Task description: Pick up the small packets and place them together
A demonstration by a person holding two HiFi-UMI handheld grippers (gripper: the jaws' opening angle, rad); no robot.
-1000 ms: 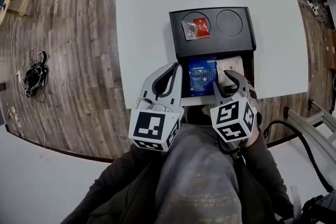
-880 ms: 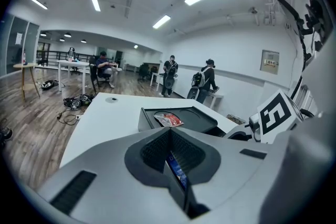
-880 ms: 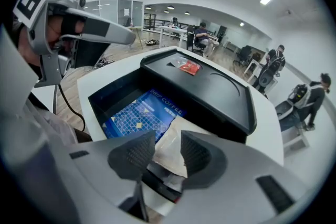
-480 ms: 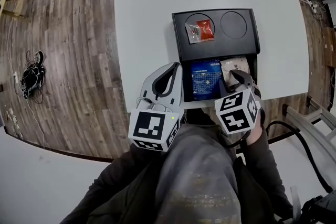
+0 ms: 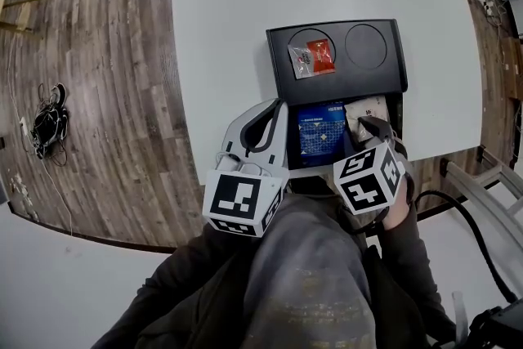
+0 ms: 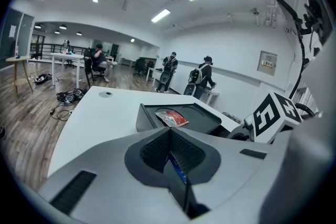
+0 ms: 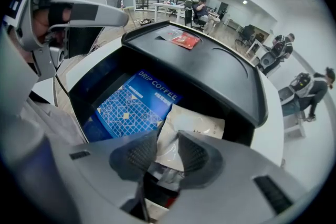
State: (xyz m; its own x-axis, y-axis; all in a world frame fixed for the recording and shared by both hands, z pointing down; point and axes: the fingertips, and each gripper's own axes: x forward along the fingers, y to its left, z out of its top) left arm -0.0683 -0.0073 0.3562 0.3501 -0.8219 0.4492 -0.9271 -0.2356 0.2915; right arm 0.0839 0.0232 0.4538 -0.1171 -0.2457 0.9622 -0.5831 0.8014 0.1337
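**Black box: right tongs closing on the pale packet**

Right tongs [image 7: 167, 136] point steeply down into the open lower compartment of the black box [image 5: 392, 78]. The jaws stand fairly wide and have just been closing. The near end of the pale packet [image 7: 191, 126] sits between them. Both pads meet it and the foil is crumpled in the gap, so I read this as a grasp.

Left tongs [image 6: 169, 131] are clenched, jaws together with nothing gripped. They hang just off the box's near left corner, over the white table [image 5: 245, 29], and are not touching the box.

Contents of the box:
- Lower compartment, left part: blue packet [image 7: 134, 105] printed "DRIP COFFEE", lying flat.
- Lower compartment, right part: the pale packet, its edge against the blue one.
- Top deck, left round recess: red packet [image 5: 320, 55] with a clear packet [image 5: 301, 63] touching its left side.
- Top deck, right round recess: holds nothing.

The box stands on the table near its front edge.
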